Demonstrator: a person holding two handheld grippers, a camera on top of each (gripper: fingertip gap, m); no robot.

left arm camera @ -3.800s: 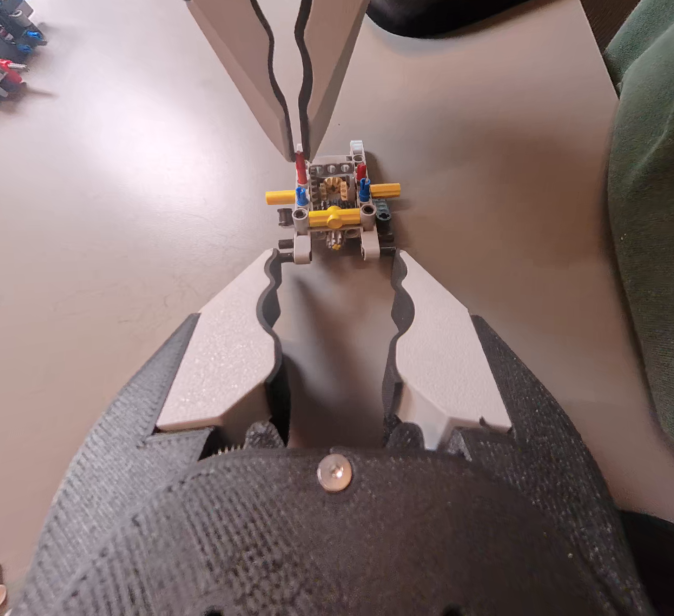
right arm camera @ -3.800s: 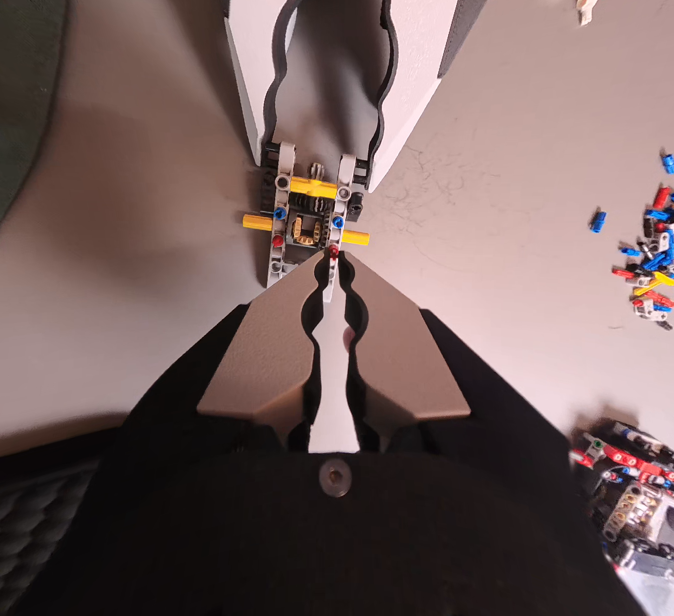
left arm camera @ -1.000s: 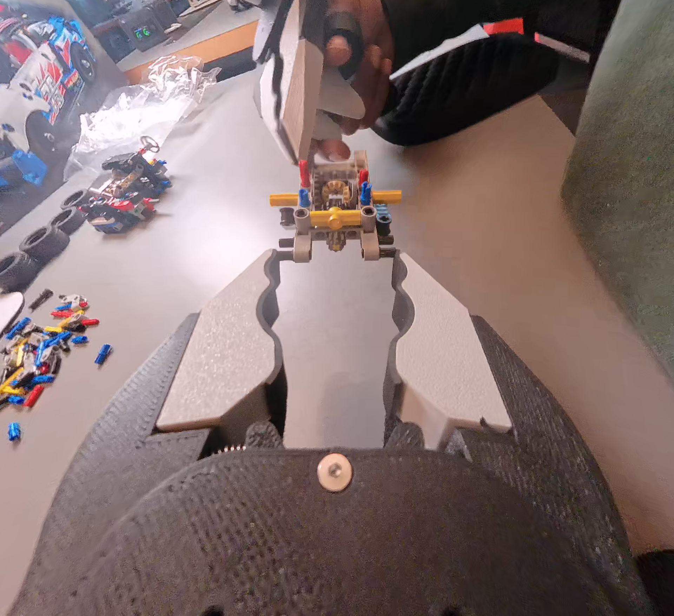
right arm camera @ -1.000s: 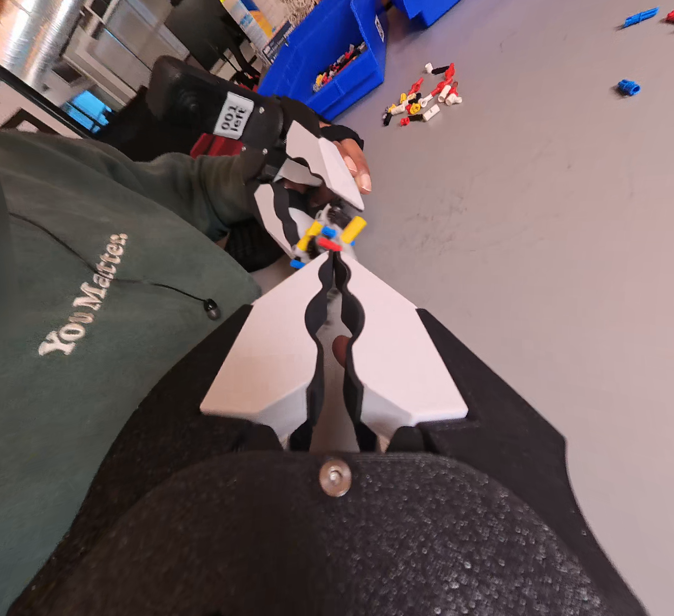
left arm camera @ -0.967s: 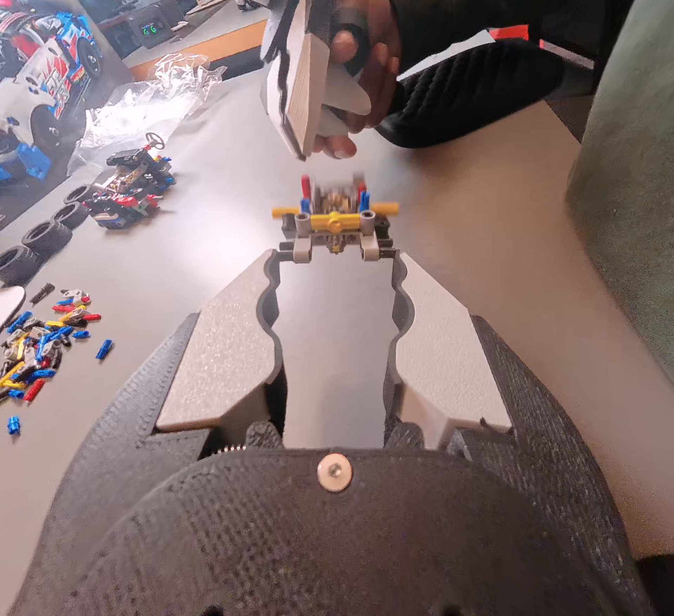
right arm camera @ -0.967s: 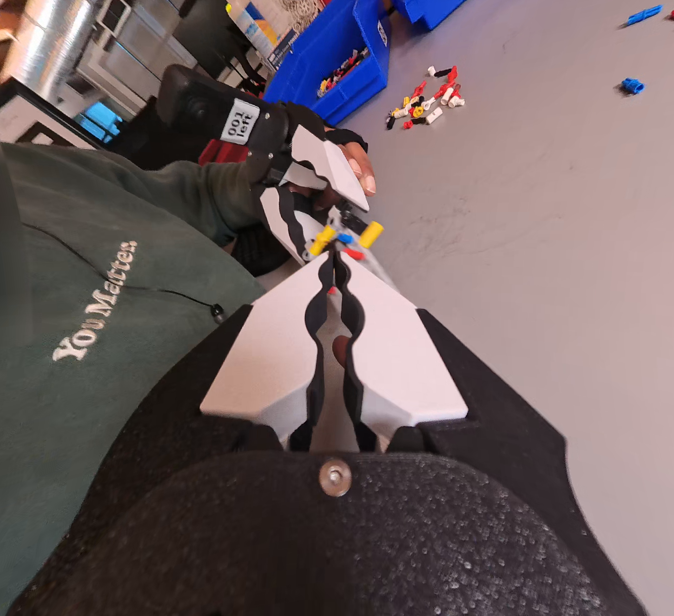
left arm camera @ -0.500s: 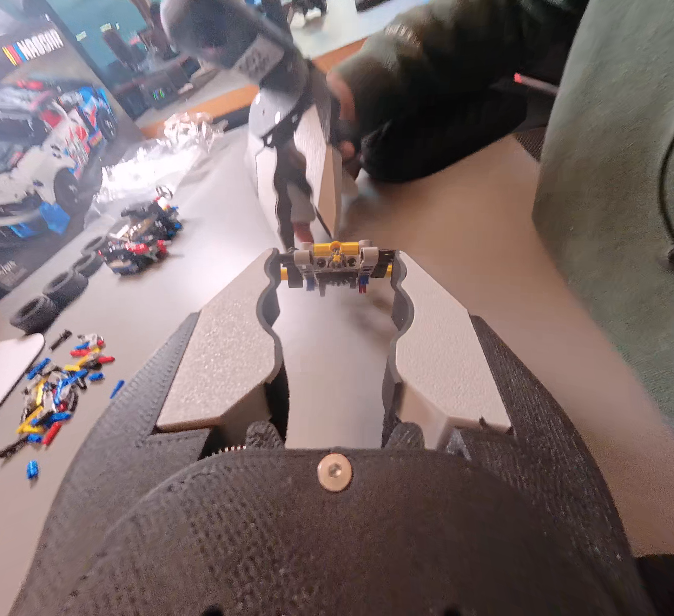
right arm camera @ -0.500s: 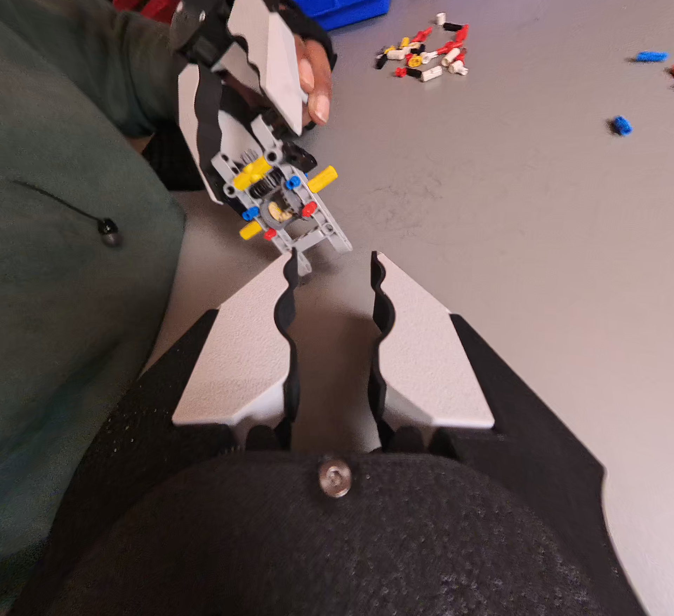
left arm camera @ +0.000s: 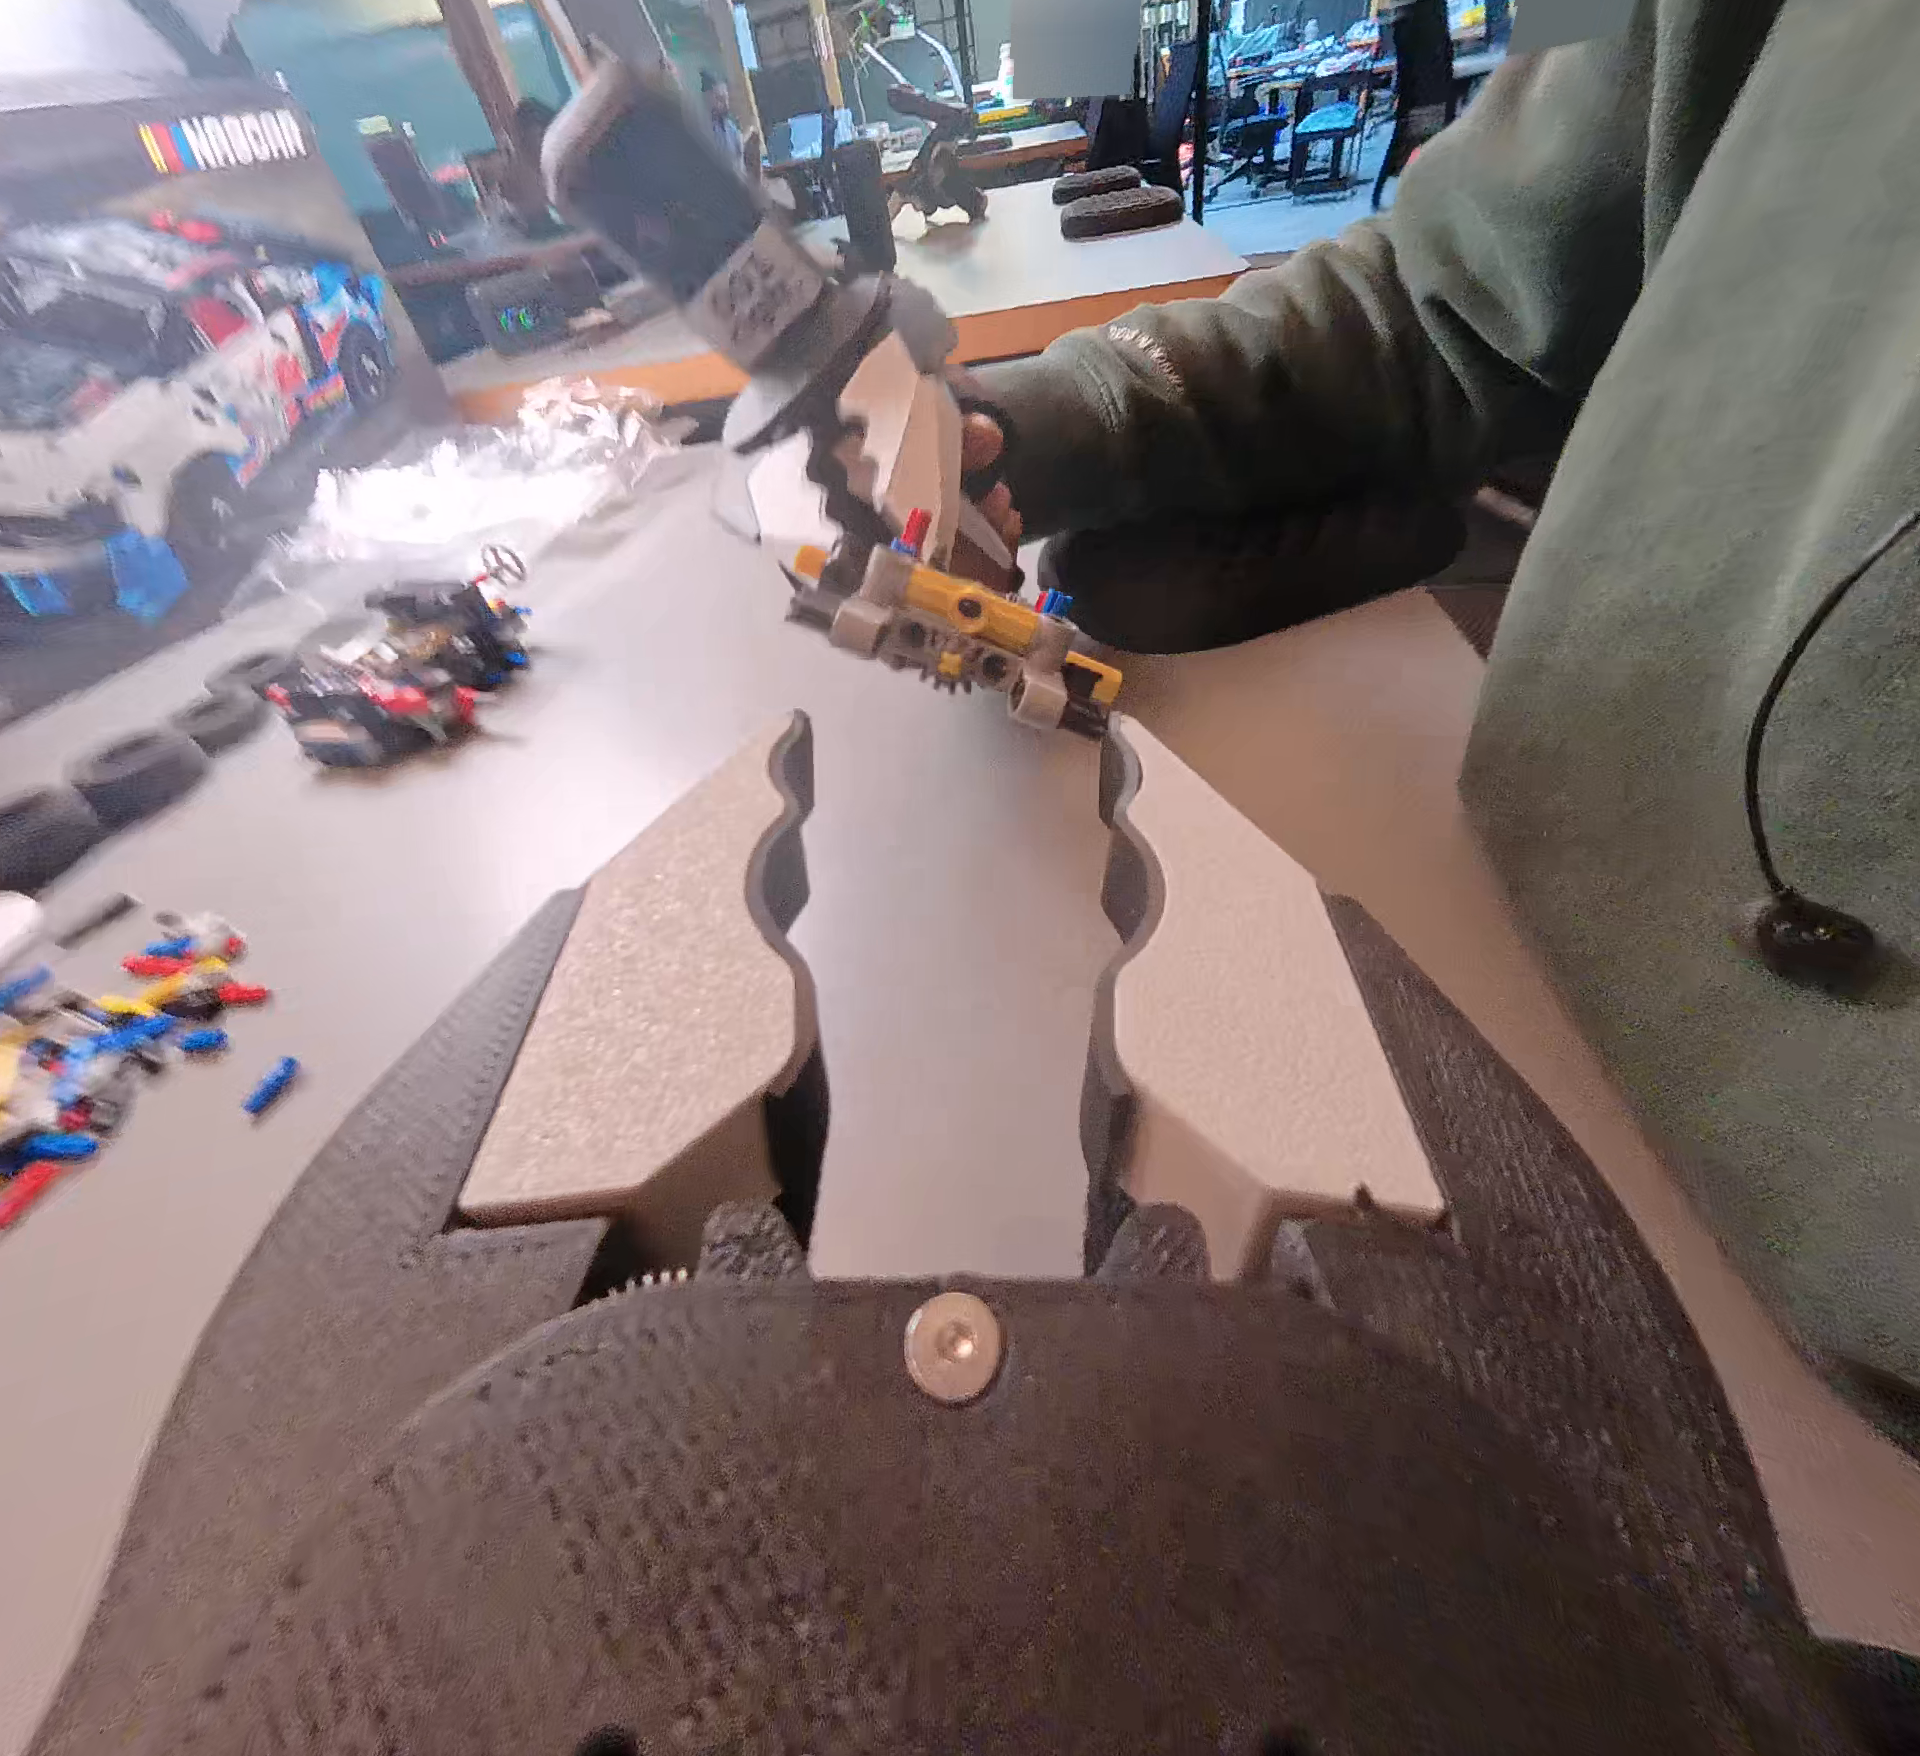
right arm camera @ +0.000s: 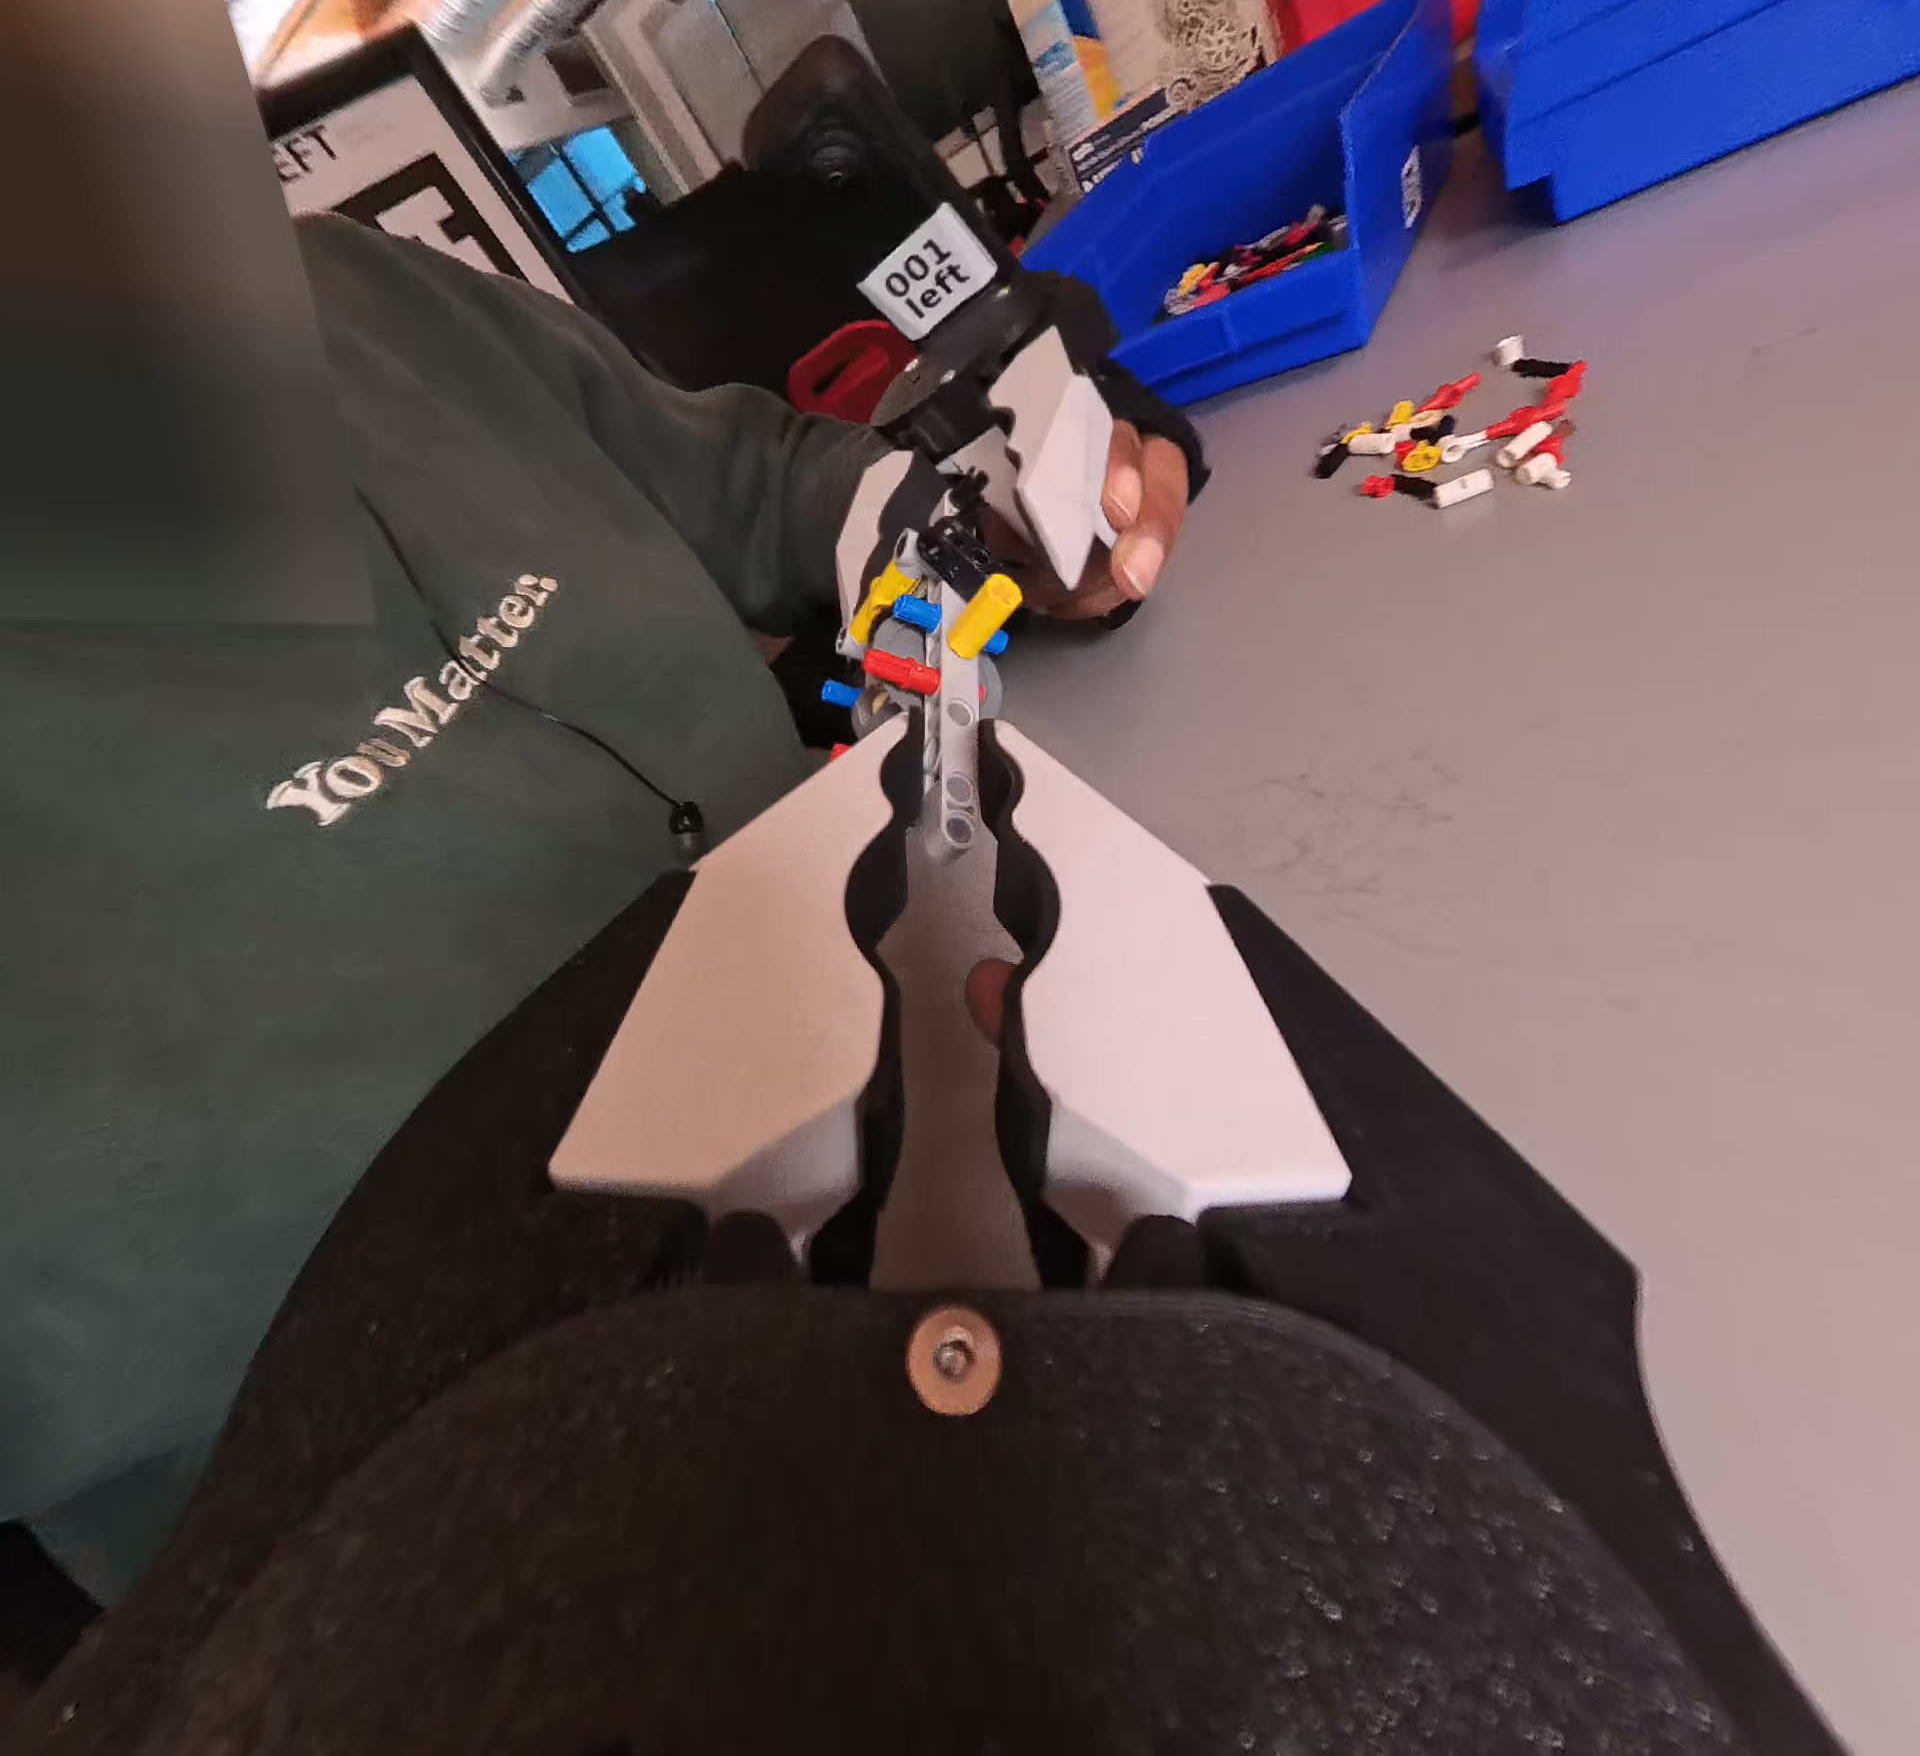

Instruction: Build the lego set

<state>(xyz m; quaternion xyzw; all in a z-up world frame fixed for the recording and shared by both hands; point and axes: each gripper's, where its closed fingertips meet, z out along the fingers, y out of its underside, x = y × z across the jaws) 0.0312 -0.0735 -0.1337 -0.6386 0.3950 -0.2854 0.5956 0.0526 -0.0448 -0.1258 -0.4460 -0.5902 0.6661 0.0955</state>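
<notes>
The lego assembly [left arm camera: 956,610], grey beams with yellow axles and red and blue pins, hangs tilted above the grey table [left arm camera: 623,771]. My right gripper [right arm camera: 948,750] is shut on one grey beam [right arm camera: 951,797] at the assembly's [right arm camera: 935,636] near end. It also shows in the left wrist view [left arm camera: 894,459], behind the assembly. My left gripper [left arm camera: 954,732] is open. The assembly's lower right end sits just at its right fingertip [left arm camera: 1122,771], and the left fingertip is clear of it. In the right wrist view one left gripper finger [right arm camera: 1055,470] stands beyond the assembly.
A part-built car model [left arm camera: 400,657], black tyres [left arm camera: 135,761], a pile of small loose pieces [left arm camera: 94,1010], a clear bag [left arm camera: 468,480] and the set's box [left arm camera: 156,376] lie left. Blue bins [right arm camera: 1268,252] and more loose pieces [right arm camera: 1455,449] lie far right. The person's green sweatshirt [right arm camera: 312,771] is close by. Across from one pair of fingers to the other is roughly 5 cm.
Half a second ago my left gripper held the assembly level between its fingertips and my right gripper was open. Now my right gripper has shut on a grey beam and the assembly has tilted out of the left fingertips.
</notes>
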